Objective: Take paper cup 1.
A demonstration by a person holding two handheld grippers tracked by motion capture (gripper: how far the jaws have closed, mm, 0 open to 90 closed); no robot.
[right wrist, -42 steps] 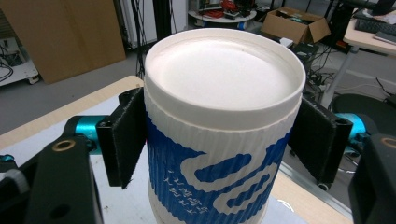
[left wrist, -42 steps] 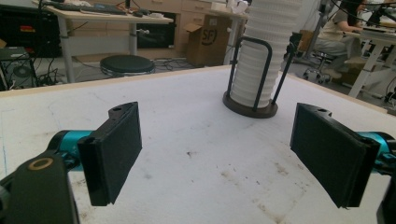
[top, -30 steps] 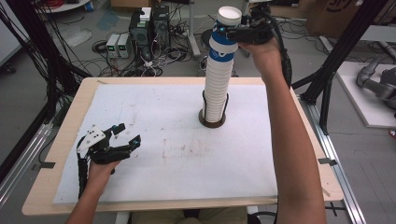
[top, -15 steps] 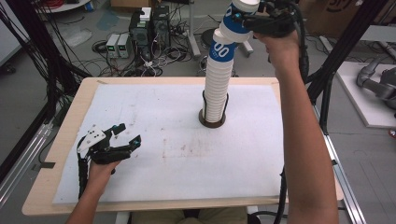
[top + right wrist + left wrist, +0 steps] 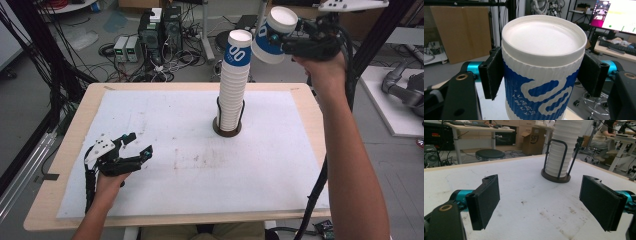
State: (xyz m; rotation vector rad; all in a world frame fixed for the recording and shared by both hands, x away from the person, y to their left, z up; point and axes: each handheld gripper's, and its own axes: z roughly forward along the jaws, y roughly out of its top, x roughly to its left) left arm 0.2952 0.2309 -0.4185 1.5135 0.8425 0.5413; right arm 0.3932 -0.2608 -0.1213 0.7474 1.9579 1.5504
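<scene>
One paper cup [image 5: 272,35] clamped in right tool [image 5: 295,42], lifted at one o'clock of cup stack [image 5: 234,85]. Left tool [image 5: 541,205]: wide apart, empty, over surface [image 5: 524,195]. Right gripper view: pads just closing tighter; could crush cup.

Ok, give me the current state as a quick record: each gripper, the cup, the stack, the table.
right gripper: raised up right of the stack, jaws just closing, pads pressed on both sides of the cup
cup: white and blue paper cup, bottom up, tilted, clear of the stack
stack of cups: upright in the wire holder, near the table's far middle
left gripper: low over the table's near left, jaws wide open, nothing between them
table: white sheet, lightly stained
</scene>
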